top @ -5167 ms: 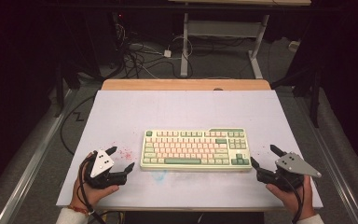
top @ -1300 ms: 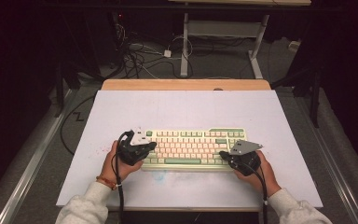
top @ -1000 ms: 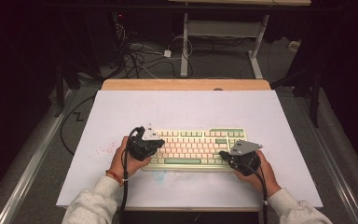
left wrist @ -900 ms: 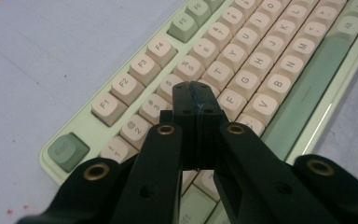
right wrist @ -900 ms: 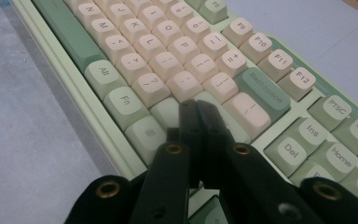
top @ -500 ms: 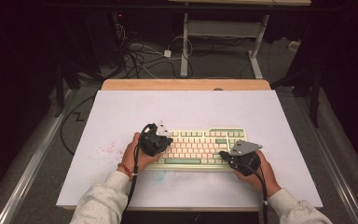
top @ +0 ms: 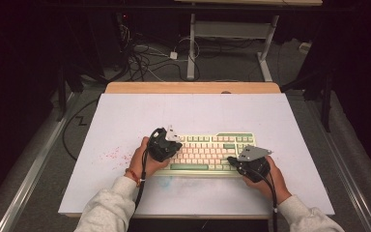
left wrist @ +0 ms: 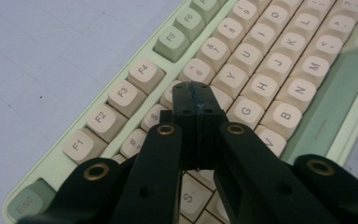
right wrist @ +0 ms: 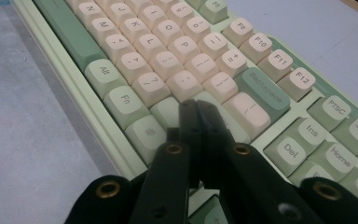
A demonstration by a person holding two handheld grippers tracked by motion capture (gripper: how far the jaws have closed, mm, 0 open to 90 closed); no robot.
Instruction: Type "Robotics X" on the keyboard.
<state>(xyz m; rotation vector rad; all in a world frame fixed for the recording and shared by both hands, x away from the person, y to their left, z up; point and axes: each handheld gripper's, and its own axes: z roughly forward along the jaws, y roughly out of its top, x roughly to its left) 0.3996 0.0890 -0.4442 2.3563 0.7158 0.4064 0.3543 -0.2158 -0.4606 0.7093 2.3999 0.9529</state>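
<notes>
A cream and green keyboard (top: pixel 207 152) lies on the white table top (top: pixel 193 113). My left gripper (top: pixel 174 145) is shut and empty, over the keyboard's left part; in the left gripper view its tips (left wrist: pixel 196 95) hover by the keys (left wrist: pixel 242 109) near the R and T row. My right gripper (top: pixel 233 161) is shut too, low over the keyboard's right part; in the right gripper view its tips (right wrist: pixel 196 109) sit above the green keys (right wrist: pixel 170 112) below the Backspace key (right wrist: pixel 265 93). Whether either tip touches a key I cannot tell.
Red specks (top: pixel 111 155) mark the white top left of the keyboard. A wooden strip (top: pixel 193 87) edges the table's far side. Cables (top: pixel 145 58) and a desk frame (top: pixel 232 34) stand on the dark floor beyond.
My left gripper has moved right from the keyboard's left edge to over its left keys. The right gripper has stayed where it was. Both stay shut.
</notes>
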